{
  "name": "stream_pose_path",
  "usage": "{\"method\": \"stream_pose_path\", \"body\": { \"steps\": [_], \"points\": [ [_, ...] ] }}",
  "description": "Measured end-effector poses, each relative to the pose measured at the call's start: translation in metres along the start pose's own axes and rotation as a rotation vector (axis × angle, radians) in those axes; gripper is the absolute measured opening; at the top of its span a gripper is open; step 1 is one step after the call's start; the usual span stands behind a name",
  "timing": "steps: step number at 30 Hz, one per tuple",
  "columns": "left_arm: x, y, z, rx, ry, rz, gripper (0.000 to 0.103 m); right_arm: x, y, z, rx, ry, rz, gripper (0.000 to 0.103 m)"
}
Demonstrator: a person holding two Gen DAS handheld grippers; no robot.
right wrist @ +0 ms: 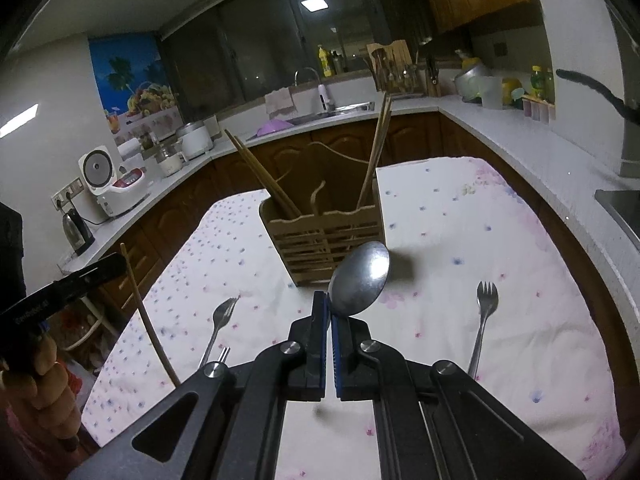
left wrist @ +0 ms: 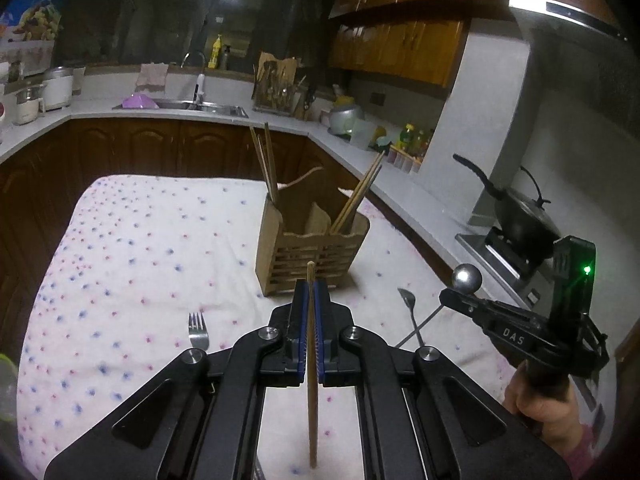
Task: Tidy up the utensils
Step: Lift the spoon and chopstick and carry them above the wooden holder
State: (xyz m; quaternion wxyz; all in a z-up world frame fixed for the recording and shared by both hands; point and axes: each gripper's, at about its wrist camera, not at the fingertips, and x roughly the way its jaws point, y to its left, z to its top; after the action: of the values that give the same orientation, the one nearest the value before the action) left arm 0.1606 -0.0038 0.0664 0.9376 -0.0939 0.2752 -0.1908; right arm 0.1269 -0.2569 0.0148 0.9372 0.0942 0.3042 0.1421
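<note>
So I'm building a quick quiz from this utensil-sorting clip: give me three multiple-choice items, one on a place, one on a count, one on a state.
1. Where do the loose forks lie?
A. on the flowered cloth
B. in the sink
C. inside the holder

2. How many forks lie loose in the right wrist view?
A. none
B. two
C. five

3. What does the left claw hold?
A. nothing
B. a knife
C. a chopstick

Answers:
1. A: one fork and the other fork rest on the cloth, short of the wooden holder.
2. B: one on each side of the right claw.
3. C: the left claw is shut on a chopstick.
</note>
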Motion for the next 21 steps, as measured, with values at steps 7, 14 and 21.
{"method": "stream_pose_path", "body": {
  "steps": [7,14,21],
  "points": [
    [-0.008,0.002,0.009,-0.003,-0.036,0.005,0.000,-0.003,0.001,0.007,-0.008,-0.024,0.000,0.002],
    [0.035,0.024,0.002,-0.040,0.098,0.048,0.000,-0.002,-0.002,0.008,-0.004,-0.029,0.003,0.002],
    [0.127,0.046,-0.020,-0.046,0.298,0.157,0.043,0.008,-0.012,0.006,0.016,-0.012,0.012,0.002]
  ]
}}
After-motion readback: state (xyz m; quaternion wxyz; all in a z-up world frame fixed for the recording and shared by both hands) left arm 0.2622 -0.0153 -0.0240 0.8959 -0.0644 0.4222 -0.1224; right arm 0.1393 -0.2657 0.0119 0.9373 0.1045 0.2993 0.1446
